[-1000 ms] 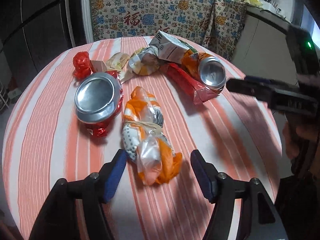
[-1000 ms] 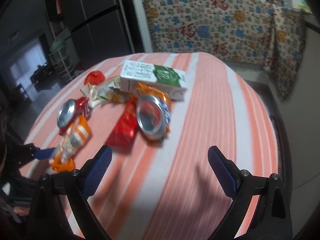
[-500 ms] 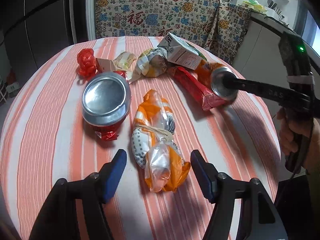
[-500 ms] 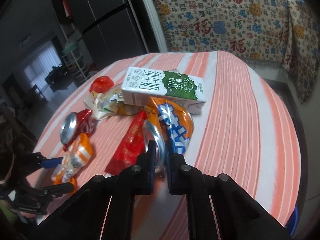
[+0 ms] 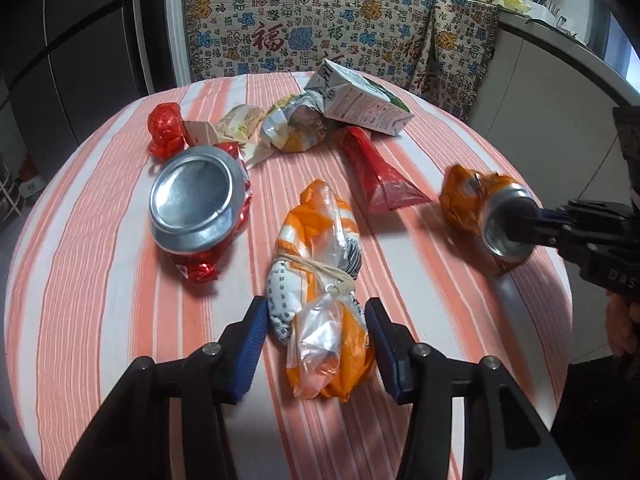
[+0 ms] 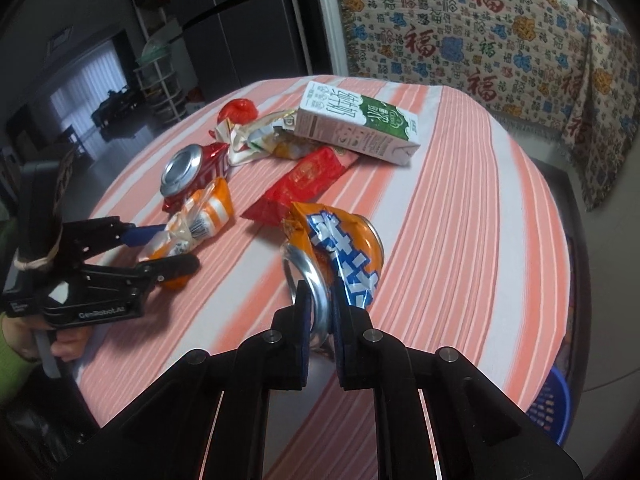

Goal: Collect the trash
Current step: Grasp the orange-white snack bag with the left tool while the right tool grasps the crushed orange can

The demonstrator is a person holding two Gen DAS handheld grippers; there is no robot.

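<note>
On the striped counter (image 5: pixel 100 280), a crushed red can (image 5: pixel 196 204) is seen at the left. Beside it, an orange wrapper (image 5: pixel 320 280) is straddled by the left tool (image 5: pixel 314 334); its jaws have just been closing, and the pads sit at the wrapper's sides without a visible squeeze. A red packet (image 5: pixel 376 176) and a carton (image 5: pixel 360 104) lie behind. At the right, a crushed orange can (image 6: pixel 340 256) is clamped by its rim in the right tool (image 6: pixel 320 312).

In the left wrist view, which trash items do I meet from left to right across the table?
Red can → orange bag → red wrapper → orange can, held by the right gripper.
</note>
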